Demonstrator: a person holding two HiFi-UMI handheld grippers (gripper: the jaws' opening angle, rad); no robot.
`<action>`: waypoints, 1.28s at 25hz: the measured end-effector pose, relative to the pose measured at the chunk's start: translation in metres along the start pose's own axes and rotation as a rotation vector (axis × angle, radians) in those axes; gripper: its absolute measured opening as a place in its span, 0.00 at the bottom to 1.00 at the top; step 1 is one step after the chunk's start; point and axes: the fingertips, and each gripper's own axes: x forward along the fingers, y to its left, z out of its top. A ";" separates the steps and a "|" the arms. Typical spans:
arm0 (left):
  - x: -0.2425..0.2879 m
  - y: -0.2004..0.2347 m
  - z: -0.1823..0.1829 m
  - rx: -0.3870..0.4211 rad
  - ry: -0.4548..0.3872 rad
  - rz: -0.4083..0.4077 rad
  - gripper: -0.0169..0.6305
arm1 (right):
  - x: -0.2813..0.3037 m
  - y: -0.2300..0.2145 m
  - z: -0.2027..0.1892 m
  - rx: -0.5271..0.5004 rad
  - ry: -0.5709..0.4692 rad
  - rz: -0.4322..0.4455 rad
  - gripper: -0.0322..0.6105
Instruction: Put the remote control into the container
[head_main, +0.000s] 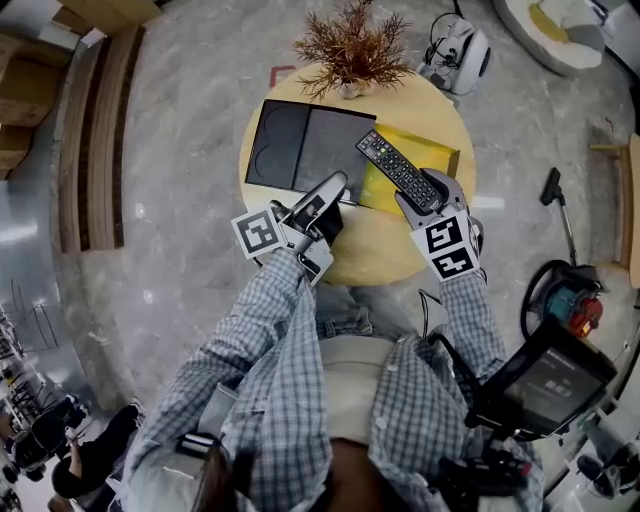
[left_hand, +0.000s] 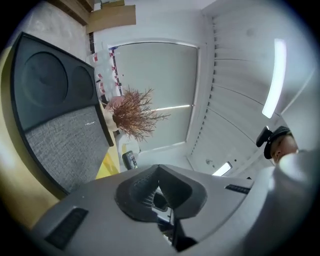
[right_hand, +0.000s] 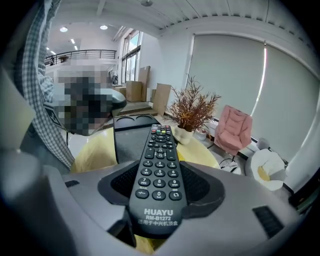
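right gripper view: remote control (right_hand: 159, 165) clamped btwn jaws.

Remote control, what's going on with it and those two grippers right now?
A person holds a gripper in each hand over a round wooden table. The right gripper is shut on the black remote control, holding it above the table just beside the dark container. The left gripper is shut and empty, its tip by the container's near edge. The remote control is not in the container yet.
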 end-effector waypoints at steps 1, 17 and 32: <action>-0.003 -0.003 0.002 0.008 -0.002 -0.007 0.04 | 0.001 0.000 -0.002 0.007 0.007 -0.001 0.44; -0.012 0.016 0.034 0.012 -0.112 0.033 0.04 | 0.061 -0.021 -0.060 0.116 0.128 -0.019 0.44; -0.016 0.019 0.038 0.007 -0.112 0.046 0.04 | 0.085 -0.024 -0.084 0.170 0.187 -0.019 0.44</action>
